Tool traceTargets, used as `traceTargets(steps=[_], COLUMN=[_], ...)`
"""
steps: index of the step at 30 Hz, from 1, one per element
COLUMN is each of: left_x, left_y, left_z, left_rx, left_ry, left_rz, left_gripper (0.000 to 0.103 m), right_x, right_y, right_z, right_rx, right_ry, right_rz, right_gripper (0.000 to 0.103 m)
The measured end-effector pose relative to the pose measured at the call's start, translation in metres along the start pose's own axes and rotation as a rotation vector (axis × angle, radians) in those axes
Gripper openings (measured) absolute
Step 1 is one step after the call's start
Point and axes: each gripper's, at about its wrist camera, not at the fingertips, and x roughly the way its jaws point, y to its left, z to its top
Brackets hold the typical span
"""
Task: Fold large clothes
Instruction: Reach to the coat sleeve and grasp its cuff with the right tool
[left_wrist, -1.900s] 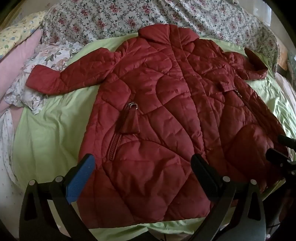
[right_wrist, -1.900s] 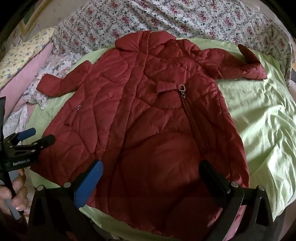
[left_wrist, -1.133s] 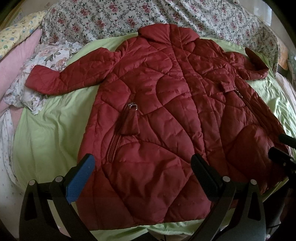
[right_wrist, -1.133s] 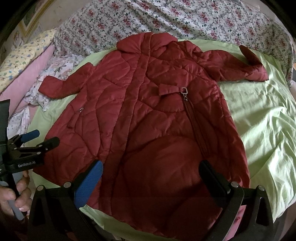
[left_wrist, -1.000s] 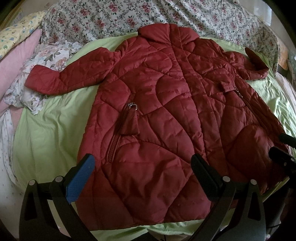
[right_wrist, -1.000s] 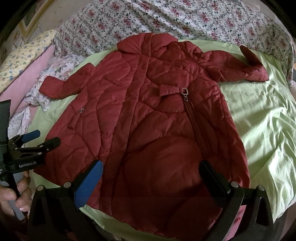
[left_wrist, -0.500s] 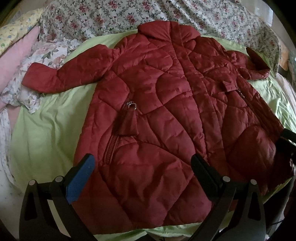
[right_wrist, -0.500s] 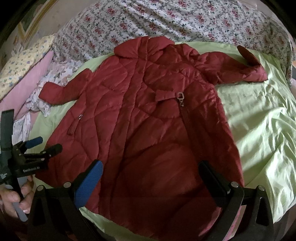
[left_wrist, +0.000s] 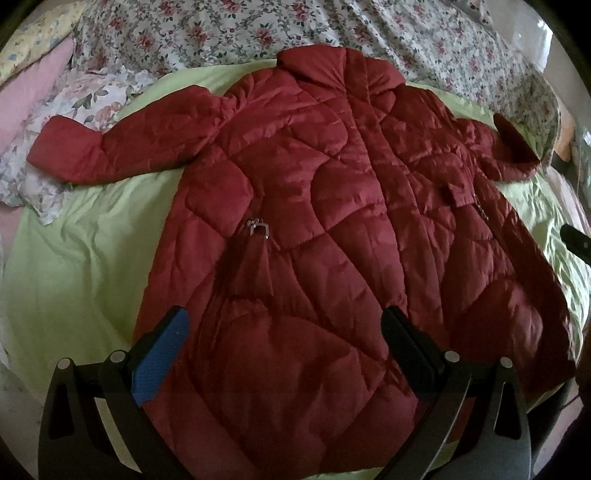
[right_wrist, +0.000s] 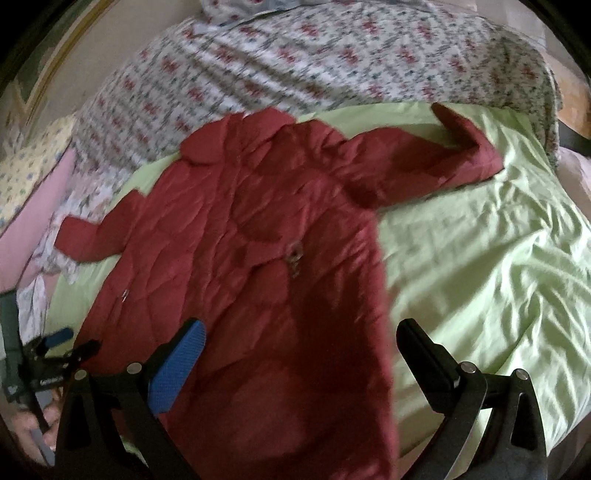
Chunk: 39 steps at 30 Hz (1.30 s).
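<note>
Green sheet (left_wrist: 74, 280) covers the bed, with floral bedding (left_wrist: 221, 33) behind, and the red coat (left_wrist: 332, 240) lies flat on it, front up, both sleeves spread outward and the hem nearest the cameras. Left gripper (left_wrist: 284, 332) and right gripper (right_wrist: 301, 343) hover above the hem with fingers wide apart and nothing held, so folding appears not yet begun. The next move likely calls for taking a sleeve or side edge; no containers are visible.
</note>
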Motion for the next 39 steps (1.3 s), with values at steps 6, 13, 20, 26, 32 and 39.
traceTargets(steps=[6,13,20,26,32,39], left_x=[0.006,0.009,0.017,0.029,0.035,0.033], left_y=[0.003,0.01,0.015,0.012,0.01,0.012], left_z=[0.017,0.039,0.056,0.066,0.069,0.069], left_rx=[0.001,-0.027,-0.041,-0.038,-0.031,-0.043], left_ry=[-0.008,-0.04,-0.054,-0.045,-0.043,-0.051], left_rz=[-0.026,-0.034,-0.057,-0.064,-0.071,-0.082], left_gripper=[0.103,0.103,0.103,0.103,0.103,0.103], right_x=[0.003,0.013,0.037,0.067,0.102,0.093], right_y=[-0.034,-0.079,-0.132,-0.176,-0.211,-0.201], right_z=[0.029,0.07,0.127,0.176,0.198,0.184], right_rx=[0.035,0.079,0.1,0.126,0.159,0.18], right_ry=[-0.065,-0.128,-0.163,-0.154,-0.088,-0.125], right_rz=[-0.042,-0.12,-0.239,-0.343,-0.417,-0.285], right_gripper=[0.103,0.103,0.101,0.085,0.036,0.015])
